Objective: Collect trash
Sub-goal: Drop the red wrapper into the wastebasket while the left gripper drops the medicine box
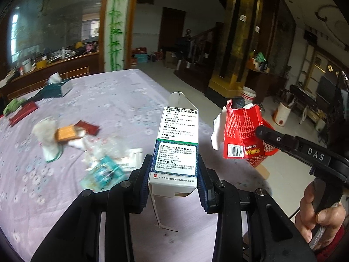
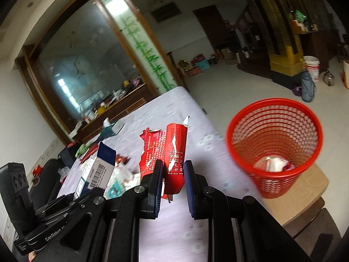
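Medicine box [image 1: 176,150], red carton [image 2: 174,159] in jaws

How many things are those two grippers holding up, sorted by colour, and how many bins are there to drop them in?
White and blue box, in the left gripper: 1
Torn red box, in the right gripper: 1
Red mesh bin: 1
Total: 3

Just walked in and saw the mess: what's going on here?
A person is clearing trash off the table. The left tongs grip a white medicine box; the right tongs hold a torn red carton. Beside the table stands a red mesh bin with some scraps already inside. More litter remains.
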{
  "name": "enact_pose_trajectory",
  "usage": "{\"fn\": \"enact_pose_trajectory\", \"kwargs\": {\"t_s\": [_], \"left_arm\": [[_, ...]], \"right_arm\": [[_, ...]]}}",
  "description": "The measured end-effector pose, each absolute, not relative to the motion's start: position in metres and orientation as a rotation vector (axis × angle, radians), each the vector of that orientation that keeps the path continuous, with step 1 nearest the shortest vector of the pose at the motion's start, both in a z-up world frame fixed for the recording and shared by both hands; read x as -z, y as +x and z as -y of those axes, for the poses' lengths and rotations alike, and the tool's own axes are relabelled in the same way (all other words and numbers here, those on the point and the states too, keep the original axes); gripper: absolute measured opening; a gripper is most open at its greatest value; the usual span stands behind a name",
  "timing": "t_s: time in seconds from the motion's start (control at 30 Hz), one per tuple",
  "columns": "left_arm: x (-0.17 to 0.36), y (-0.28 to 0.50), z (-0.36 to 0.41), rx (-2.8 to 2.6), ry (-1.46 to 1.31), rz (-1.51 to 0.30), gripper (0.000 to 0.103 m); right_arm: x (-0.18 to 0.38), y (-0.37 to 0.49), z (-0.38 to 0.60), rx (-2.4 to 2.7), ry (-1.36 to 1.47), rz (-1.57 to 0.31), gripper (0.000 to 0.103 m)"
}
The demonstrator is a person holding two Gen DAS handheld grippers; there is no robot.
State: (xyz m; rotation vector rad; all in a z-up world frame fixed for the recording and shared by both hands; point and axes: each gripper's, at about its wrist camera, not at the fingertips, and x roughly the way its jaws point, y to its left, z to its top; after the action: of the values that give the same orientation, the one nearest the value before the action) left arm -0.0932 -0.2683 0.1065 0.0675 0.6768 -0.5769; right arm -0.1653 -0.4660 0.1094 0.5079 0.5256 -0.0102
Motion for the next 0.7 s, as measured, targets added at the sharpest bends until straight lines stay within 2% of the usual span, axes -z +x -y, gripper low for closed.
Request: {"fn": "enact_pose_trajectory", "kwargs": {"t_s": [0.43, 0.7], "left_arm": [[-0.110, -0.065, 0.369, 0.779, 0.076, -0.761, 0.036], [-0.102, -0.045, 0.453, 0.883, 0.077, -0.801, 0.036]], "right_arm": [[-0.114, -0.188, 0.572, 0.244, 0.558, -0.477, 0.021], [-0.108, -0.168, 0.614, 0.336, 0.573, -0.490, 0.021]]}}
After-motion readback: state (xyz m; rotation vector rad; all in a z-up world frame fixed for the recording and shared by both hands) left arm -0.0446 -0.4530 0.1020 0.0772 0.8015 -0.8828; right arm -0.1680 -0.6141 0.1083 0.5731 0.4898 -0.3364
